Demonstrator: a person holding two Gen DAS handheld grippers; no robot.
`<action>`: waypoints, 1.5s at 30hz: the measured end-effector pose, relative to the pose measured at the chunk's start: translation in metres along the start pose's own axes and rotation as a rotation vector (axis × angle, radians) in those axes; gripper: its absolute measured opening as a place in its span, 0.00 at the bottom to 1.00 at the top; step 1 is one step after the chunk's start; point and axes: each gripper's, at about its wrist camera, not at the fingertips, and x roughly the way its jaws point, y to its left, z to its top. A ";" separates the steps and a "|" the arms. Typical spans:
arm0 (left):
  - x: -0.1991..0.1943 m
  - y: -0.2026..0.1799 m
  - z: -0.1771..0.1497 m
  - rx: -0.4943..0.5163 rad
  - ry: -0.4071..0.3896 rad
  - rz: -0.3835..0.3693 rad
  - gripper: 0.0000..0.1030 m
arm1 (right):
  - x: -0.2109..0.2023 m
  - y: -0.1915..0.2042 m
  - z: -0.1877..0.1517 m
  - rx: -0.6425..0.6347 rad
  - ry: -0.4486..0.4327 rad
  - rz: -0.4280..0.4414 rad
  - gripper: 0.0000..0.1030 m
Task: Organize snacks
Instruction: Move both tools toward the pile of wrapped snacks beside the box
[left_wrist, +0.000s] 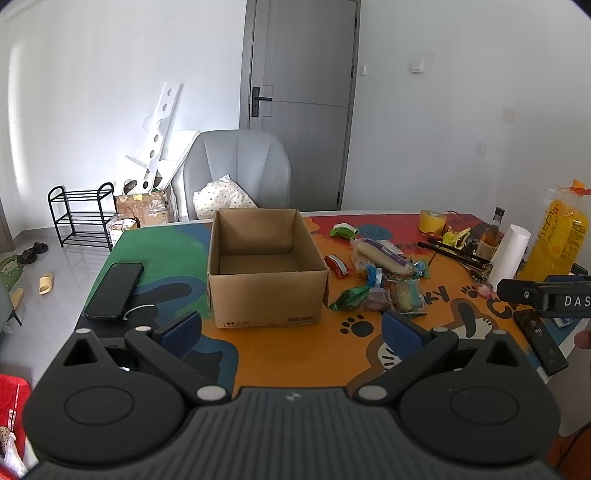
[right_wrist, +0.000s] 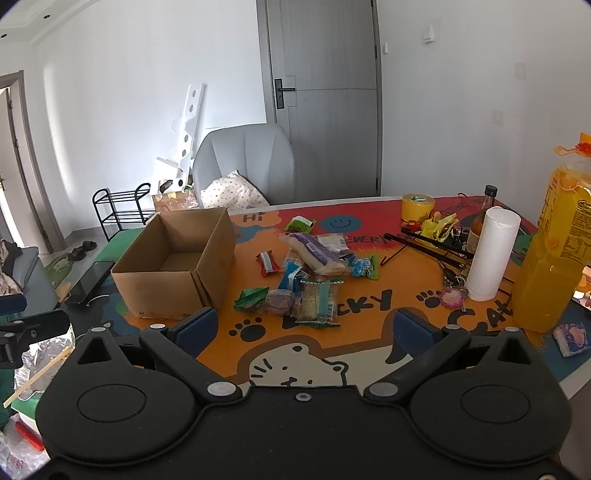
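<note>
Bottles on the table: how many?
2: a large yellow bottle at the right edge, and a small dark-capped bottle behind the white paper roll. Clutter may hide more.

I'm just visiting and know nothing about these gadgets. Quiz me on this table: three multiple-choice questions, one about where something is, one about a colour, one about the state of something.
1. Where does the black phone lie relative to the cardboard box?
A. inside it
B. on the table to its left
C. on top of the snack pile

2. What colour is the roll of tape at the far side of the table?
A. yellow
B. blue
C. black

3. What is the state of the cardboard box?
A. taped shut
B. full of snacks
C. open and empty

Answers: 1 B, the phone rests on the mat left of the box in the left wrist view. 2 A, the roll is plainly yellow. 3 C, its bare bottom shows, and the snacks lie outside it.
</note>
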 end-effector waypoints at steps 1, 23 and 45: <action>0.000 0.000 0.000 0.001 0.000 0.000 1.00 | 0.000 0.001 0.000 -0.003 -0.002 -0.001 1.00; 0.007 -0.002 -0.002 -0.006 -0.004 -0.010 1.00 | 0.010 0.000 -0.001 -0.023 0.019 -0.028 1.00; 0.055 -0.013 0.016 -0.032 -0.014 -0.036 1.00 | 0.047 -0.028 0.015 0.004 -0.007 -0.049 1.00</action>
